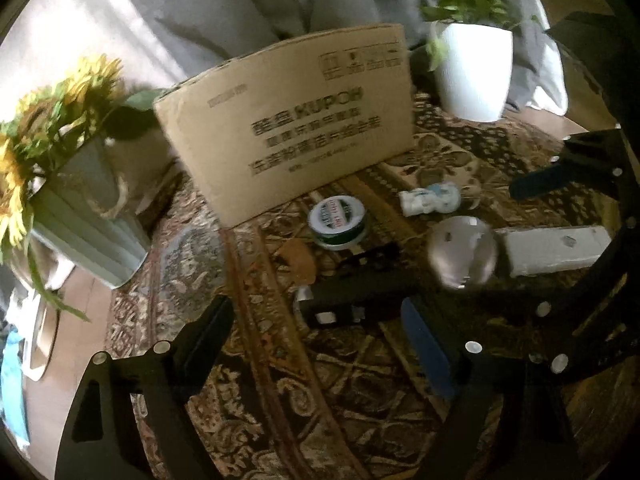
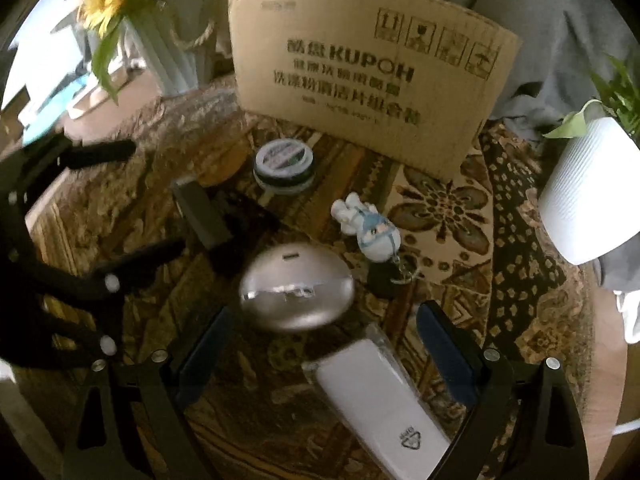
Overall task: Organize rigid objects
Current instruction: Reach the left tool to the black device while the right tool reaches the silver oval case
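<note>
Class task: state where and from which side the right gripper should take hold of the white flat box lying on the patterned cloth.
Grip the white flat box across its two long edges, from above. It lies flat between the open fingers of the right gripper, its narrow width likely fitting them.

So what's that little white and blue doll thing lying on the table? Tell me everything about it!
The small white and blue figurine looks like a chubby plastic or ceramic character with stubby arms, white body and pale blue head and straps. It lies flat on its back on the patterned brown tablecloth, in front of the cardboard box. A metal keyring chain hangs from one end. No gripper touches it; the shiny silver oval case sits close beside it.
</note>
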Tool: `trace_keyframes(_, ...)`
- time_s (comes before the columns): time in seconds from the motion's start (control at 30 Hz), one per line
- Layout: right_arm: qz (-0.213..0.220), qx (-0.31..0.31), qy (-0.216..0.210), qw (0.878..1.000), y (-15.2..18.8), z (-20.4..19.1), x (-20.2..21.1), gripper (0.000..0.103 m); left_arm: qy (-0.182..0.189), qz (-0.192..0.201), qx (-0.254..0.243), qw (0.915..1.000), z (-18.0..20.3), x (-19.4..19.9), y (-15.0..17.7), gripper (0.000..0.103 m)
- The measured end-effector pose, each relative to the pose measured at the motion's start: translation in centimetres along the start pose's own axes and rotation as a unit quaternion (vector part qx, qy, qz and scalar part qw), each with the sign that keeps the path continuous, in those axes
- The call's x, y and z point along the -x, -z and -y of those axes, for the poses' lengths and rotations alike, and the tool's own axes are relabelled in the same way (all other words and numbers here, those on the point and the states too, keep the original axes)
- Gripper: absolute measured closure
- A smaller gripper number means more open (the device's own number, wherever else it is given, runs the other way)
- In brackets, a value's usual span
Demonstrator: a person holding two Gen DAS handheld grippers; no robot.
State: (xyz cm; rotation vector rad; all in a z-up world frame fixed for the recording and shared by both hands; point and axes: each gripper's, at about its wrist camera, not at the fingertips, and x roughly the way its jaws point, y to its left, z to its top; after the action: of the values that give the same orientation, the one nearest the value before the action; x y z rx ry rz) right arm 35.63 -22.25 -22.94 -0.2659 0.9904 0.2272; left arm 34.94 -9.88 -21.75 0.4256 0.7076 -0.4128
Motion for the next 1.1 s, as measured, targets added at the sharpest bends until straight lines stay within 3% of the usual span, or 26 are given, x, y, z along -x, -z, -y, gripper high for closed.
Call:
trace_keyframes(0.27,0.011,0.015,-0.028,0.999,0.1,-0.6,-0.3,0.009,0.022,-0.017,0.021,0.9994,-0.6,-1.6,-0.4,0.017)
trace_keyframes(0.5,0.014,0.019,-0.039,0.999,-0.2,-0.5,-1.0,0.009,0.028,-0.023,0.006,0.9993,-0.3,-1.9,-0.6,0.018)
trace_keyframes(1.1,0.029,0.033,-0.032,0.999,-0.1,0.4,-1.4,0.011,0.034,-0.036,0.012,0.9987,0.2,-3.8,-1.1,0.021)
